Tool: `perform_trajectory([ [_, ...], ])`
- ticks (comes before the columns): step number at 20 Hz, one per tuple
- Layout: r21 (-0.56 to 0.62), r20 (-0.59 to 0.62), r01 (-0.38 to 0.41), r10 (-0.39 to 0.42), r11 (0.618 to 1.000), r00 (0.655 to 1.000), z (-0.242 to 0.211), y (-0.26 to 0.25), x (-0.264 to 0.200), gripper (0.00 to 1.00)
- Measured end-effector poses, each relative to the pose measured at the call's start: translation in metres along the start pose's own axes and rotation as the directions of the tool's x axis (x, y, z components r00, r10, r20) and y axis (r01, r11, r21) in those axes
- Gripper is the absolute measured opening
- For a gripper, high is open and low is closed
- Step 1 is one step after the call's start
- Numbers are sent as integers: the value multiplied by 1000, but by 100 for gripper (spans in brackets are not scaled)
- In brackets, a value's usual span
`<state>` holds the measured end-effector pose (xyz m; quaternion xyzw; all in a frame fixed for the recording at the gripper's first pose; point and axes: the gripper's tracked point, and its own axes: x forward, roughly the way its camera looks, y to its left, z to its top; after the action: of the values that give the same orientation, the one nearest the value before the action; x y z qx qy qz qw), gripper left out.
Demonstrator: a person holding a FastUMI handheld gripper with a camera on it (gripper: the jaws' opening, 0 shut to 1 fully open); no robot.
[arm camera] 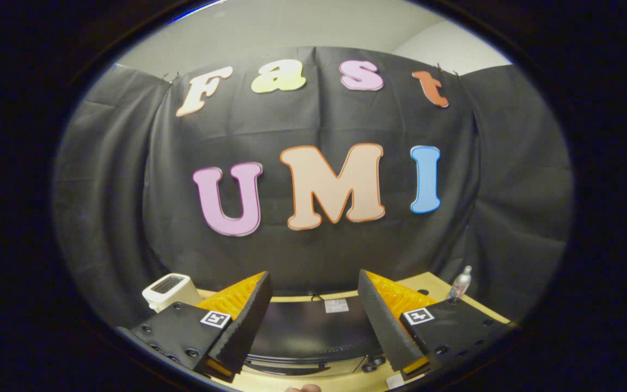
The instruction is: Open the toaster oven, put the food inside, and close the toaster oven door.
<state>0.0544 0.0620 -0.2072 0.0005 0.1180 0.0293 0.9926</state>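
Trouble, if it comes, will come from height and angle. The gripper (313, 316) hangs well above the surface (428, 283) with its fingers (248, 321) spread wide and nothing between them, looking out over the dark top of the toaster oven (313, 332) and not at its front. From up here the door and its handle sit down at about six o'clock, low under the fingertips, and I can't make out the handle clearly. My guess is that a descent made blind could land the fingers on the oven's top edge or jam one finger against the glass instead of hooking the handle. Pulling the door from a bad angle could also drag the whole oven toward the front of the surface, since nothing seems to brace it.

The door looks shut to me, though I only see a sliver of it, so what the oven holds I cannot tell. The food itself I can't pick out; something pale peeks in at six o'clock, too little of it to name.

Off at nine o'clock stands a small white appliance (169, 289), apart from the oven. At three o'clock a small bottle (460, 283) stands upright near the surface's far corner, easy to topple with a wide swing; whether anything is in it I can't say.
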Motion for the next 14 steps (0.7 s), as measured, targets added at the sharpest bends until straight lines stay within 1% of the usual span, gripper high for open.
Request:
perform_trajectory([
  [4,40,-95,-25,28,999,995,-57,17,15,99],
  [7,28,-167,-16,20,999,986,-96,22,20,99],
  [11,-14,-250,-15,11,1000,968,-138,28,21,99],
  [14,-1,-288,-14,13,1000,957,-157,33,16,99],
])
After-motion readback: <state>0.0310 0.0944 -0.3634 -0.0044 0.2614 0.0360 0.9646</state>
